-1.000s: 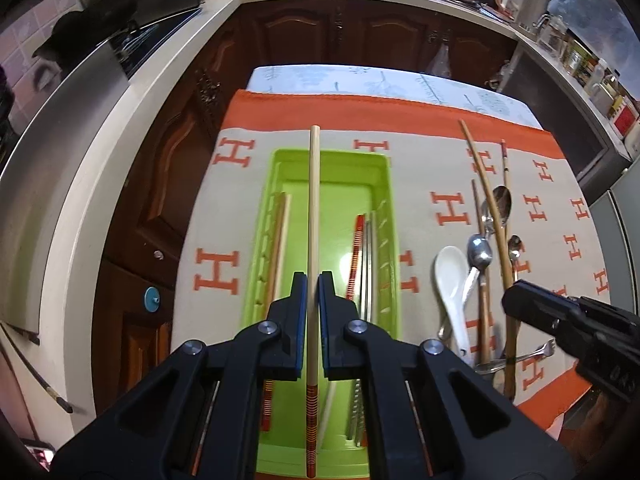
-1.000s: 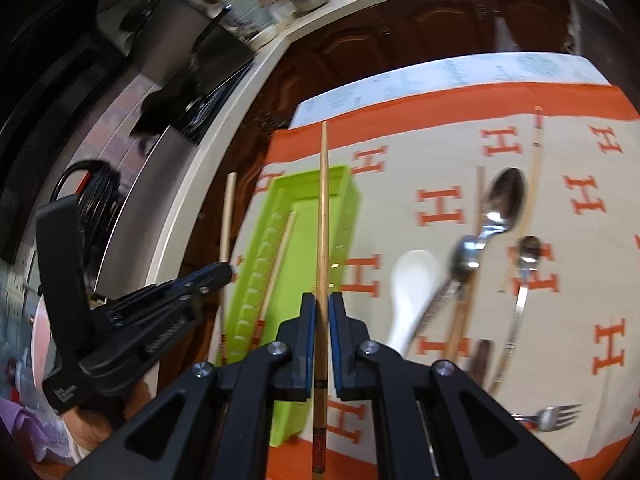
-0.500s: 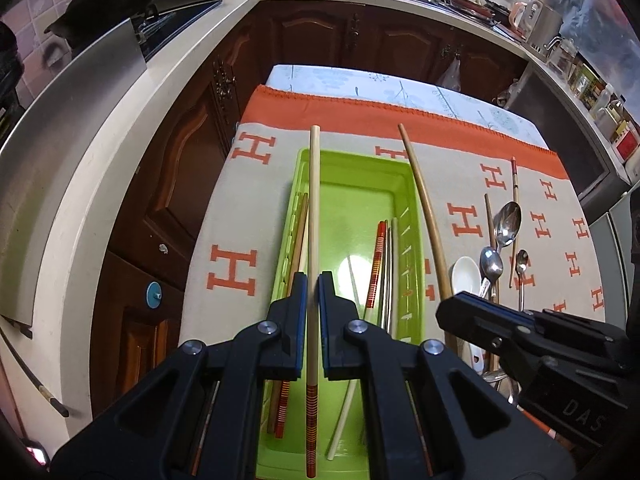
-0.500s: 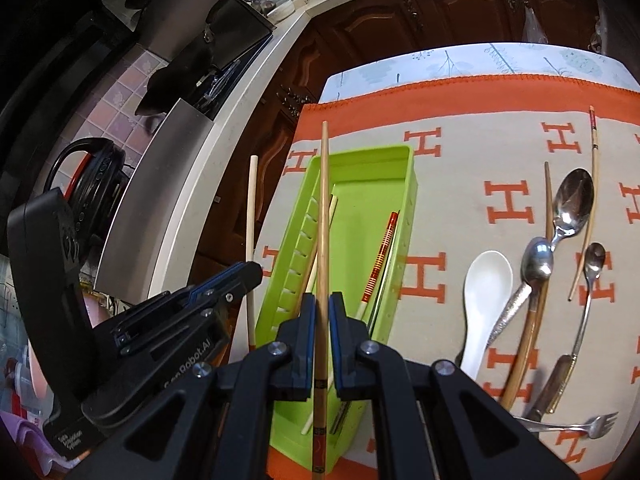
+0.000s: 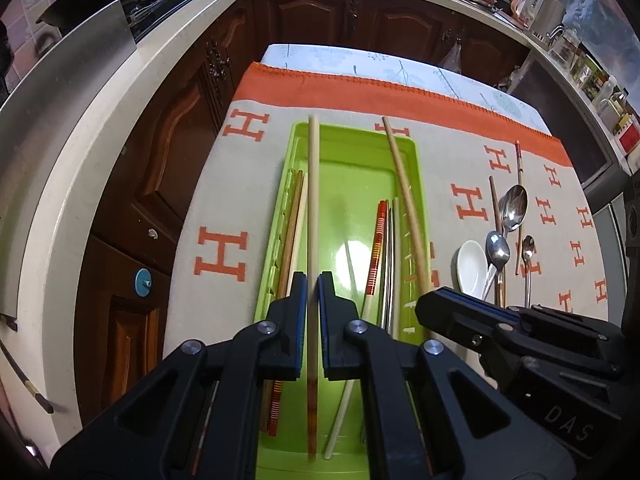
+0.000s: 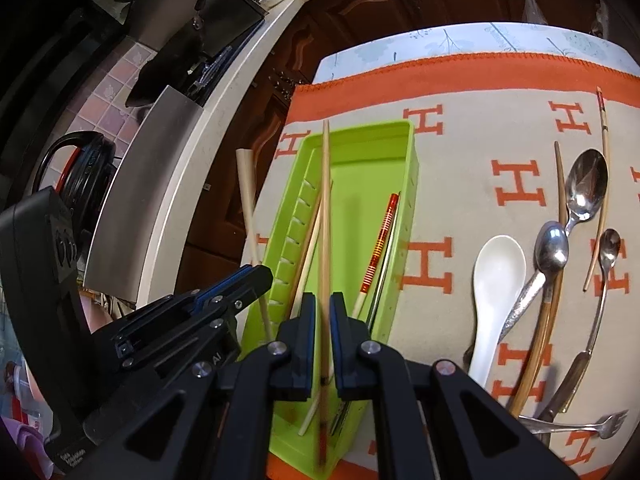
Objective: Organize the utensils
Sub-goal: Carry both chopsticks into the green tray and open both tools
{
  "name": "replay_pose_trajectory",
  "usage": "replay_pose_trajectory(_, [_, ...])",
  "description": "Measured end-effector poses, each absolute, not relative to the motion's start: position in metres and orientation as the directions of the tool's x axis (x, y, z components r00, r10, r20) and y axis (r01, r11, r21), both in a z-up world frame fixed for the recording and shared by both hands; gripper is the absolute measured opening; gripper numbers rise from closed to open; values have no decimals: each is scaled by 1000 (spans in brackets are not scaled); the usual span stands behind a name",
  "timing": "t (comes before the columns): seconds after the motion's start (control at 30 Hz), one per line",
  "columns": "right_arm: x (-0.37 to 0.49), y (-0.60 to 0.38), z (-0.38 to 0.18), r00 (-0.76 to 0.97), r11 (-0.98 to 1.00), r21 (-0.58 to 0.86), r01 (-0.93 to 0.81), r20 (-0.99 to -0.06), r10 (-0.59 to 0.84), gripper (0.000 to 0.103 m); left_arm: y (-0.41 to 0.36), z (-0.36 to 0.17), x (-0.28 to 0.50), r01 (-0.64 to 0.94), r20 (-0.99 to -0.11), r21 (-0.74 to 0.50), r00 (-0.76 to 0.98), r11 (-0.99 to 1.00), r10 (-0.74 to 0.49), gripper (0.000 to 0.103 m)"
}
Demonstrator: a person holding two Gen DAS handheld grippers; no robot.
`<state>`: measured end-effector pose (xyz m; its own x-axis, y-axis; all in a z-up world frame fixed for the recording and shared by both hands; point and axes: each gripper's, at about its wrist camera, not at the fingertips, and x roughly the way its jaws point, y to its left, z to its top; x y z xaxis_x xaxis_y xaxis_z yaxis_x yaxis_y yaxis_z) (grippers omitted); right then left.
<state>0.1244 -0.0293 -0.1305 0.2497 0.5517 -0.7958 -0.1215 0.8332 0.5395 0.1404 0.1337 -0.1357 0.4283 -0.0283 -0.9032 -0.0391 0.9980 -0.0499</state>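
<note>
A: Item one: left gripper (image 5: 312, 294), jaws nearly closed on a pale chopstick (image 5: 312, 184), which we hold lengthwise over the green tray (image 5: 414, 148) to match those inside.

B: Item two: right gripper (image 6: 322, 322), jaws pinched on a tan chopstick (image 6: 326, 200), likewise above the tray.

A: Still loose on the cloth (image 6: 460, 152): spoons, a fork (image 6: 580, 426), more chopsticks. We judge sorting partly done.

Orange "H" letters on the cloth (image 5: 224, 252), "DAS" on the right tongs (image 5: 436, 304)
</note>
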Motion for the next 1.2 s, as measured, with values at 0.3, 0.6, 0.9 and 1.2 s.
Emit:
replay_pose_trajectory(0.3, [119, -39, -132, 255, 845, 524, -108, -807, 533, 7, 128, -135, 139, -44, -908, -15, 418, 999, 5, 26])
replay_pose_trajectory(0.6, [111, -56, -131, 276, 861, 498, -100, -818, 505, 7, 124, -128, 133, -47, -900, -4, 435, 999, 16, 39])
replay_pose_trajectory(0.9, [103, -82, -131, 309, 880, 471, -68, -828, 467, 7, 112, -127, 123, -27, -902, 14, 430, 1000, 24, 39])
replay_pose_trajectory(1.2, [96, -111, -126, 348, 874, 485, -26, -815, 463, 7, 99, -117, 115, 3, -898, -16, 440, 1000, -16, 44])
